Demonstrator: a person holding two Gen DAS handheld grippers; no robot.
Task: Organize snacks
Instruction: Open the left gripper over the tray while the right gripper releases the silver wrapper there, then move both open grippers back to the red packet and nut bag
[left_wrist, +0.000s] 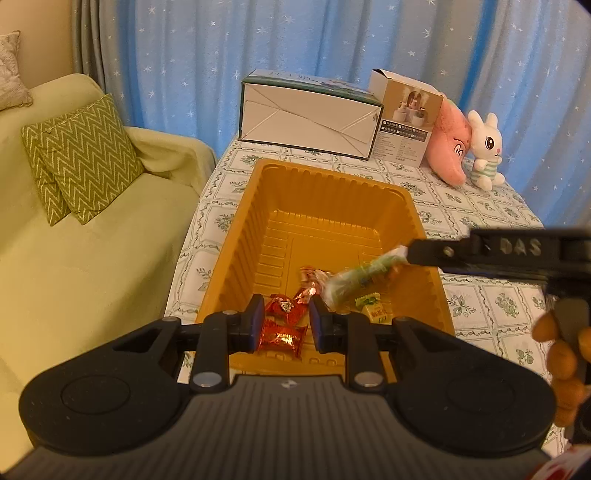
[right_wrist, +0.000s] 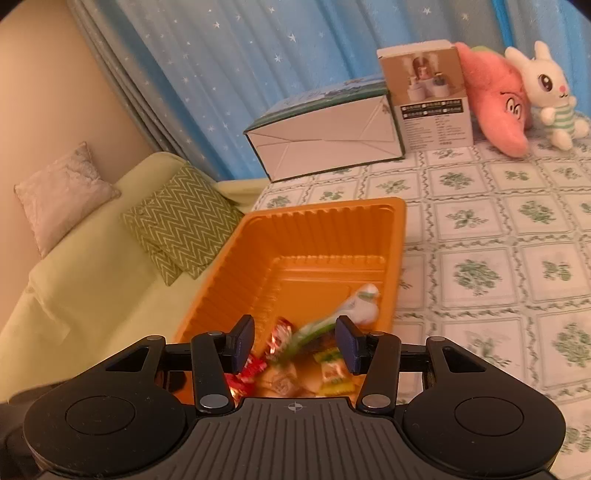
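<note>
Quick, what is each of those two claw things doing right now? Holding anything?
Left gripper: jaws slightly apart, gripping nothing; red foil candies lie in the orange plastic tray beyond.
Right gripper: jaws open, blurred green-and-white wrapped snack between them, not gripped.

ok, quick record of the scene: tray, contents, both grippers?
surface: table, floral cloth
tray: orange, on table
in tray: red candies, yellow candy
packet: green-white, blurred, over tray at right gripper's tips
right gripper: open, over tray
left gripper: over tray's near end, jaws narrow; grip on red candies unclear
</note>
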